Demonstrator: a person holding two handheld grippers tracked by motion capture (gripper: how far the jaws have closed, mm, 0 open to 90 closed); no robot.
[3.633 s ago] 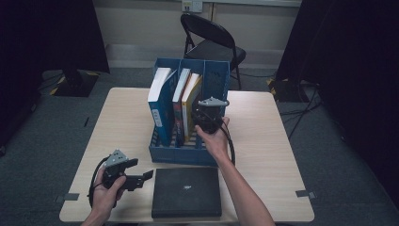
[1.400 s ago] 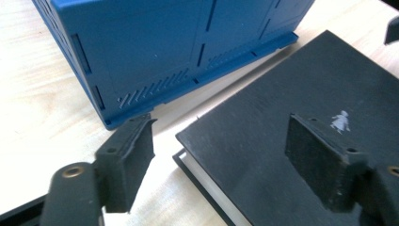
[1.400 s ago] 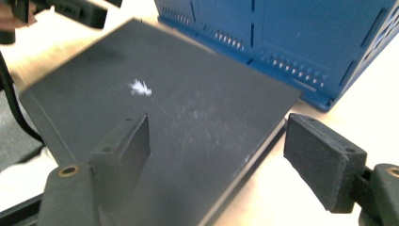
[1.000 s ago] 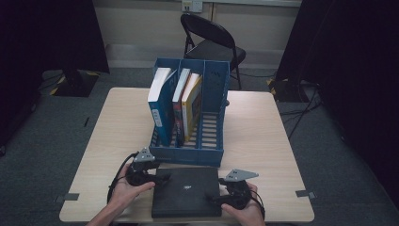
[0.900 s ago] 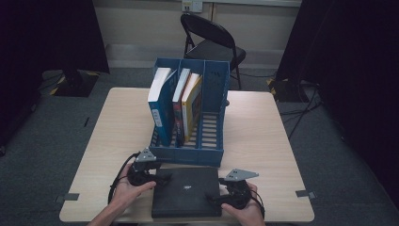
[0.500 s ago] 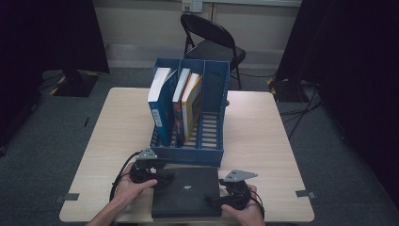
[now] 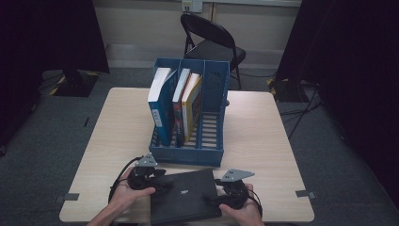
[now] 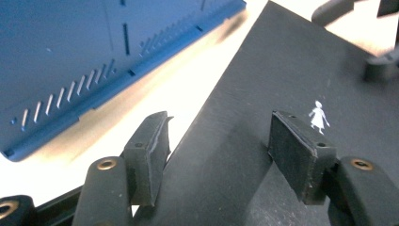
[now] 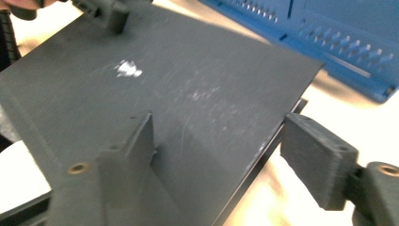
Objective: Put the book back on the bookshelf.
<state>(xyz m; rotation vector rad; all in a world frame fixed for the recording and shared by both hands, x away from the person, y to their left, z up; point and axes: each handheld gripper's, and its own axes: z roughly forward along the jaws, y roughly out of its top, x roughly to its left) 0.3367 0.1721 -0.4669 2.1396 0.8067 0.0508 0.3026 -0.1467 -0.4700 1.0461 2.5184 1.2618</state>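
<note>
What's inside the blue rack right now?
The rack holds three upright books in its left and middle slots; the right slot looks empty. Its walls hide the books' lower parts.

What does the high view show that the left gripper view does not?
High view alone: the books standing in the blue file rack, the folding chair behind the table, and both hands. Left gripper view alone: close up, the left gripper with one jaw over the black book and one beyond its edge, jaws just closing, and a small white figure printed on the cover. Both: rack, black book, tabletop.
</note>
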